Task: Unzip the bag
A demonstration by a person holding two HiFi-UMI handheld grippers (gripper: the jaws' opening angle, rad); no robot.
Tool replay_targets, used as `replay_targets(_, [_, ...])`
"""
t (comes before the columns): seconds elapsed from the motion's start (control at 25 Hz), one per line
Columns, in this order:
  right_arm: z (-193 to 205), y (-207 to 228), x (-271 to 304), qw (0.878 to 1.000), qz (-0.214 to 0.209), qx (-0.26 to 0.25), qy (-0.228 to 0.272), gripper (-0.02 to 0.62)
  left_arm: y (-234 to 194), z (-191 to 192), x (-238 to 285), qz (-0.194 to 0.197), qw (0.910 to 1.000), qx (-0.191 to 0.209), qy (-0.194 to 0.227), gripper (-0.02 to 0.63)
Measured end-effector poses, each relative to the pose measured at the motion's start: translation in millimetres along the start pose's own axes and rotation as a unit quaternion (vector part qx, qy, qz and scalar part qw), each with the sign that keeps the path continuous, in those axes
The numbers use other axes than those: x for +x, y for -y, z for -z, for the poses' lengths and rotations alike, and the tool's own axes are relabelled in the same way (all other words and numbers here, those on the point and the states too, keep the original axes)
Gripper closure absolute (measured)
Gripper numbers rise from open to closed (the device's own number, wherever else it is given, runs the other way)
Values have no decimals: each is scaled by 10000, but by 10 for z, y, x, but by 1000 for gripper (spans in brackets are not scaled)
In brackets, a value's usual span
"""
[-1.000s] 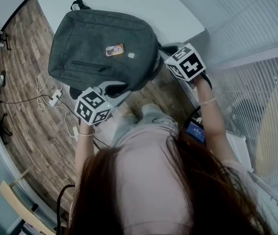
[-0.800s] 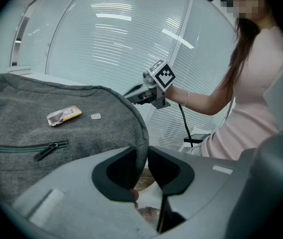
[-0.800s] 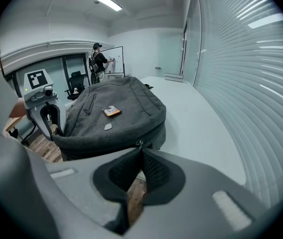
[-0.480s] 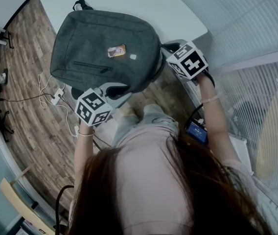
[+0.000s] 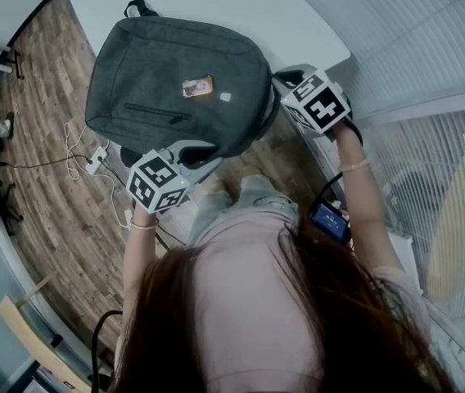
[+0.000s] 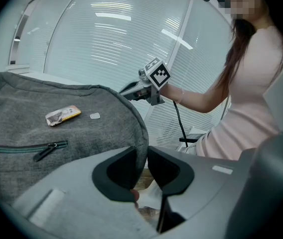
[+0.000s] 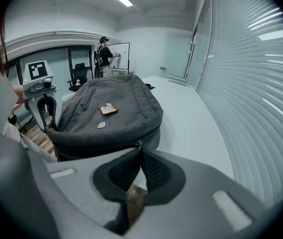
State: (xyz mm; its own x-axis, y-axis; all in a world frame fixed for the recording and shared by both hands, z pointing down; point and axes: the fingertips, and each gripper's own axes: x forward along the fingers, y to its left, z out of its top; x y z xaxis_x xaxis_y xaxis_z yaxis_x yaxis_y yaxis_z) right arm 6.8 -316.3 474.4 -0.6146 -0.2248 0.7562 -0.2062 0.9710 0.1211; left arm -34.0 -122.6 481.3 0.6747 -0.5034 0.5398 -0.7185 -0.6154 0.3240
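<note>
Zipped grey bag (image 5: 175, 80) flat on table (image 5: 241, 6)

The near corner of the bag (image 6: 57, 118) vanishes between the pads of the left gripper (image 6: 141, 156). The zip pull (image 7: 137, 143) is a tiny tab whose lower end is lost where the jaws of the right gripper (image 7: 141, 151) meet. The orange label (image 5: 197, 86) on the bag's front is too small to read, and the person's hair (image 5: 298, 318) blocks the head view's lower middle.

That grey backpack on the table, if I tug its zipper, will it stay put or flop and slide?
Likely floppy: the backpack is soft fabric, and its edge curves down between the left gripper's jaws. Probably slides: it lies flat on a smooth white table, partly overhanging the edge, so holding it seems wise.
</note>
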Motion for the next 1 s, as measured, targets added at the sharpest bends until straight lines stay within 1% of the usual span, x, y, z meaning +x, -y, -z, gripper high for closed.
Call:
replay_targets(0.12, [-31, 10, -26, 10000, -12, -31, 7, 583, 1, 1, 1, 27, 10000, -1, 5, 518])
replay_targets(0.36, [-87, 38, -52, 9996, -44, -261, -62, 583, 12, -9, -9, 59, 10000, -6, -16, 518])
replay_targets(0.6, [-87, 112, 57, 9988, 39, -461, -132, 583, 3, -5, -6, 97, 9999, -16, -27, 522])
replay_targets(1.0, [-130, 229, 204, 9984, 45, -557, -105, 584, -7, -2, 5, 119, 9999, -25, -39, 522])
